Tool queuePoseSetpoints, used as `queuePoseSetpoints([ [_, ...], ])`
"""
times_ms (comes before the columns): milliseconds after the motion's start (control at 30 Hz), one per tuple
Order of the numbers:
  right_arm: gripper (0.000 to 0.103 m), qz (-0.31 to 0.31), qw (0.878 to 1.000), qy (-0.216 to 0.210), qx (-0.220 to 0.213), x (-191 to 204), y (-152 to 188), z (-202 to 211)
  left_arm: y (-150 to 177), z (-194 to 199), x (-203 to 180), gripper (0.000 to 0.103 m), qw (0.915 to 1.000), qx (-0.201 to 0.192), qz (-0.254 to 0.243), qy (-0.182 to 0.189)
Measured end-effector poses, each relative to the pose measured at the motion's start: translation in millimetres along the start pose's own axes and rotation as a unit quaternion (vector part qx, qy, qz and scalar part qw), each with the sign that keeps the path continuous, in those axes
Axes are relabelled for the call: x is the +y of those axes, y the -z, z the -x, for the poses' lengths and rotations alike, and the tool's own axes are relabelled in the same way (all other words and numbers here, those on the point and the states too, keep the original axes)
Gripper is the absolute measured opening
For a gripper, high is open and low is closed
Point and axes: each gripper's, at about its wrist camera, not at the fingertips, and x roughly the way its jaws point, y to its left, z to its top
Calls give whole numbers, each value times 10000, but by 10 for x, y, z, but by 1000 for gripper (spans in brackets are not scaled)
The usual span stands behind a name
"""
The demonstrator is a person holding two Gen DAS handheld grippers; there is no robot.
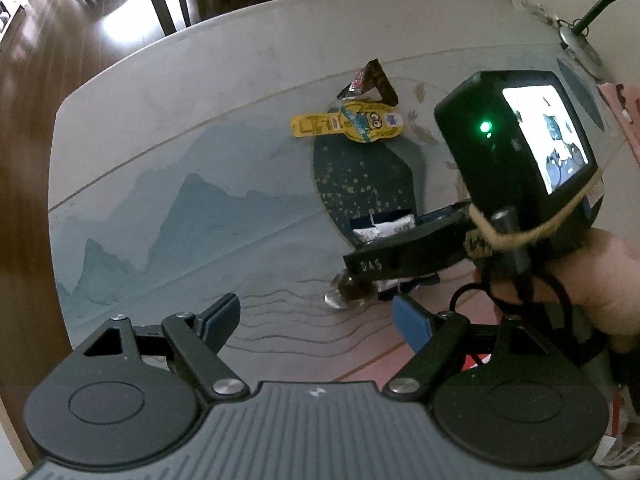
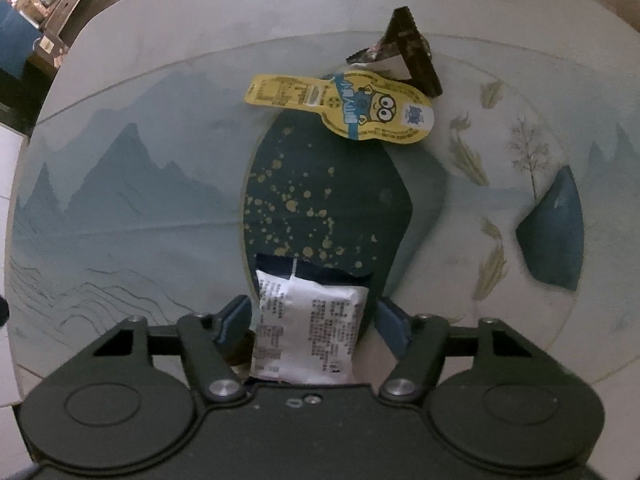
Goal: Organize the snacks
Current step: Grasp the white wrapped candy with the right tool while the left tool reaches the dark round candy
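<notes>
Right gripper [image 2: 312, 316] brackets the white packet [image 2: 308, 320], seemingly ungripped; left gripper [image 1: 316, 320] wide, empty. Yellow snack [image 2: 344, 106] and dark wrapper [image 2: 412, 56] wait ahead.

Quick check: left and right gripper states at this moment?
Left gripper: open, holding nothing.
Right gripper: open around the white snack packet; fingers not visibly clamping it.

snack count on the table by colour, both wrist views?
Yellow cartoon packet: 1
Dark brown wrapper: 1
White and navy packet, between the right tongs: 1
Clear-wrapped brown candy, under the right tongs: 1
Total: 4
</notes>
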Motion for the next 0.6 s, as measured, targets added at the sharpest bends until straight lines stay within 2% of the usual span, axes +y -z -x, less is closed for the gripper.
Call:
queuePoseSetpoints([
  [100, 53, 193, 9998, 66, -36, 32, 45, 10, -20, -37, -59, 81, 9999, 57, -136, -8],
  [300, 50, 532, 9983, 175, -134, -29, 130, 29, -132, -109, -169, 77, 9992, 171, -356, -10],
  [400, 50, 537, 9982, 217, -129, -245, 125, 50, -233, -232, -240, 75, 9982, 374, -469, -61],
  [433, 49, 468, 9987, 174, -114, -339, 123, 67, -273, -283, -258, 70, 9977, 455, -494, -61],
  [600, 49, 233, 9996, -36, -127, -702, 127, 183, -414, -635, -333, 65, 9954, 776, -551, -53],
])
